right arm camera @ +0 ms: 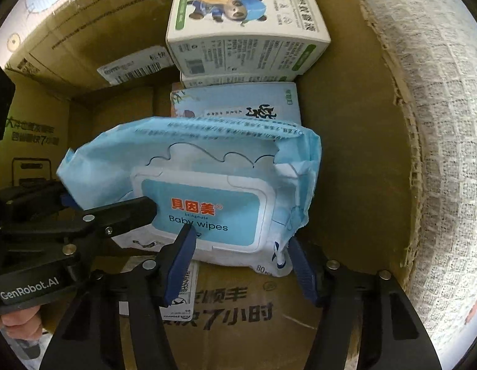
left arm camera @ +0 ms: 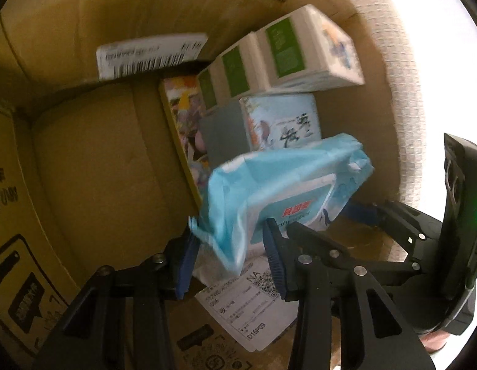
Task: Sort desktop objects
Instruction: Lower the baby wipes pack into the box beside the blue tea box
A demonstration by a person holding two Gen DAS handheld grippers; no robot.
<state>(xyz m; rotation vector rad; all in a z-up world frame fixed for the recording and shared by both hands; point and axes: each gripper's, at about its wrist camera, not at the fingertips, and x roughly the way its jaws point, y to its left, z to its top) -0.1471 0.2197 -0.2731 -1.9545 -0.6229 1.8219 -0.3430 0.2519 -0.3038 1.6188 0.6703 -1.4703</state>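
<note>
A: Right wrist view, what is filling the frame?

B: A cardboard box (right arm camera: 355,160) is surrounding everything. Upper center, 2 white green-banded cartons (right arm camera: 244,24) are sitting above a pale blue box (right arm camera: 235,101).

A: And the baby wipes pack (right arm camera: 195,191)?

B: It is lying mid-frame inside the box, tilted. The right gripper (right arm camera: 241,262) is straddling its lower right end, and I cannot tell whether the pads are pressing.

A: Left wrist view?

B: The left gripper (left arm camera: 229,259) is straddling the pack's (left arm camera: 281,191) other end at lower center, with a visible gap beside one finger, so I cannot tell there either.
</note>
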